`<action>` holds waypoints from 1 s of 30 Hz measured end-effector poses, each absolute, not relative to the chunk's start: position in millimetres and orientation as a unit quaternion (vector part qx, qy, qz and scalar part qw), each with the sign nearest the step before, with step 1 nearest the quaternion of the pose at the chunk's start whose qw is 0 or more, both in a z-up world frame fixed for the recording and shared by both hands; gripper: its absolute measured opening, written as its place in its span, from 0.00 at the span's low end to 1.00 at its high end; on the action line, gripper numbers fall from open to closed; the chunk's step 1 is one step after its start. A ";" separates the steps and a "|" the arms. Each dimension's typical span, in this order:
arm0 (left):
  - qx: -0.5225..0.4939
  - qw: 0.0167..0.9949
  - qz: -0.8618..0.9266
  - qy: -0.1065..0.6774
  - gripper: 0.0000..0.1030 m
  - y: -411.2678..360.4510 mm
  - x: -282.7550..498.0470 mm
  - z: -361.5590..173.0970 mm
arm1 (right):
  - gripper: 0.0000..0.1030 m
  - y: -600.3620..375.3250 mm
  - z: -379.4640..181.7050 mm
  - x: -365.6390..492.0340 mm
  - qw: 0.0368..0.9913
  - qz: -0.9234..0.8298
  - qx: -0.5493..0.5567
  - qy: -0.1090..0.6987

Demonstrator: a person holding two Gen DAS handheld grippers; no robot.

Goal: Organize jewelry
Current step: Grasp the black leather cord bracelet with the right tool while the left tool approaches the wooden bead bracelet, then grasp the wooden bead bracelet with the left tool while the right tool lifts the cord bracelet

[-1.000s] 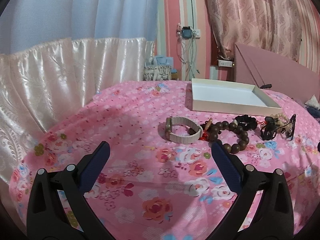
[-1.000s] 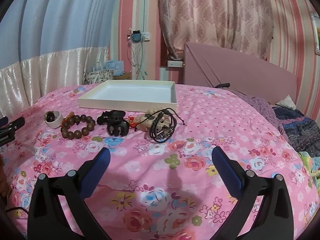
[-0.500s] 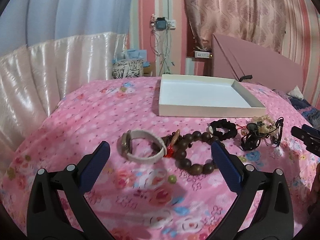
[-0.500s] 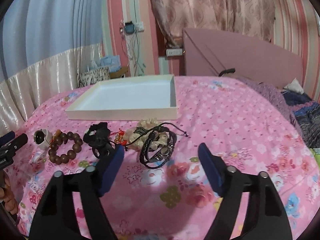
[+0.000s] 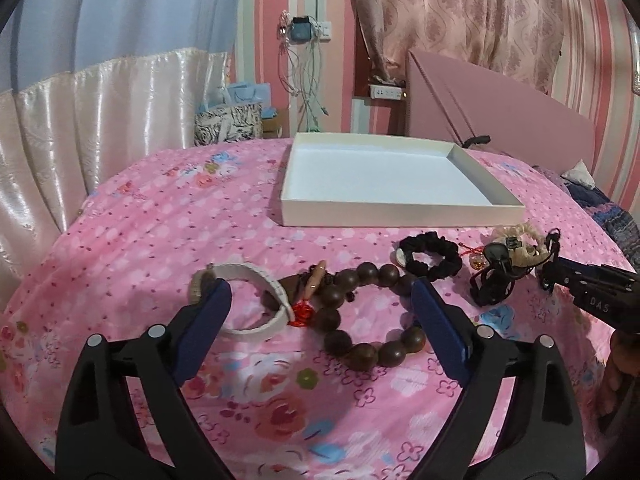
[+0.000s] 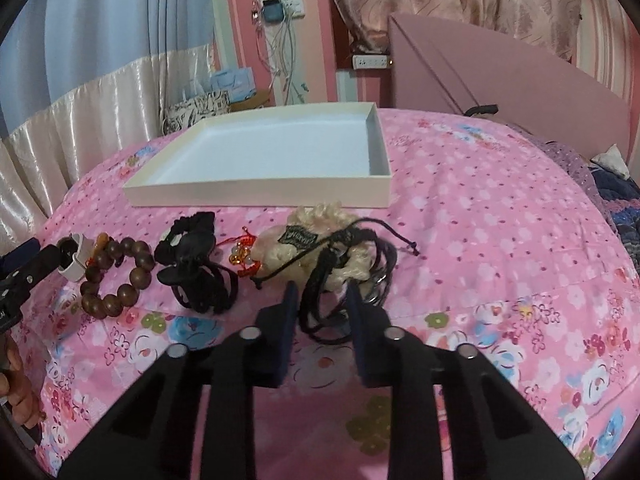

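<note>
A row of jewelry lies on the pink floral bedspread in front of an empty white tray (image 5: 400,216) (image 6: 256,200). My left gripper (image 5: 320,292) is open around a brown wooden bead bracelet (image 5: 360,344) (image 6: 116,276) and a white band (image 5: 256,324). A black scrunchie (image 5: 432,256), a black hair claw (image 6: 196,276), a red charm (image 6: 242,254) and a cream scrunchie (image 6: 324,232) lie to the right. My right gripper (image 6: 322,300) has its fingers narrowed around a black cord bracelet (image 6: 332,276).
A pink headboard (image 6: 500,80) stands behind the bed. A satin curtain (image 5: 100,120) hangs at the left. A patterned bag (image 5: 228,124) and hanging cables (image 5: 304,64) are beyond the bed's far edge. A dark blanket (image 6: 616,200) lies at the right.
Both grippers moved forward and down toward the jewelry. The right gripper's fingers closed in from wide open around the black cord bracelet. The left gripper stayed open.
</note>
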State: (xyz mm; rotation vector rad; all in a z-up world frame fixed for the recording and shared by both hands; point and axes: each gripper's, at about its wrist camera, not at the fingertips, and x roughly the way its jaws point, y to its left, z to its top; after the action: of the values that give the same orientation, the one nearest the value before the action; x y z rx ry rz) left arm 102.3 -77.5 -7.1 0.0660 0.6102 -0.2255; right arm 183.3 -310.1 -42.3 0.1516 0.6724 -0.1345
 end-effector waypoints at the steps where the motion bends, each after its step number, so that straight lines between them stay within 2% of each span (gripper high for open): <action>1: 0.033 0.946 -0.112 0.301 0.87 -78.8 102.4 -8.6 | 0.10 -310.6 -42.3 183.4 0.939 -0.064 0.074 0.330; 6: 0.050 0.941 -0.121 0.311 0.83 -88.0 101.7 -19.0 | 0.08 -312.3 -38.8 177.0 0.942 -0.076 0.065 0.321; 20: 0.077 0.927 -0.154 0.332 0.83 -123.7 105.3 -25.6 | 0.08 -329.4 -36.7 174.2 0.945 -0.094 0.071 0.306; 30: 0.095 0.906 -0.152 0.384 0.65 -147.9 128.6 -43.5 | 0.08 -339.4 -39.5 180.9 0.942 -0.090 0.086 0.311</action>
State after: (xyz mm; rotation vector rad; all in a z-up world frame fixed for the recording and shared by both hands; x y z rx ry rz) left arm 128.6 -147.9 -43.5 0.1961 0.7932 -0.3139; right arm 180.9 -339.4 -39.5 0.1755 0.6338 -0.1842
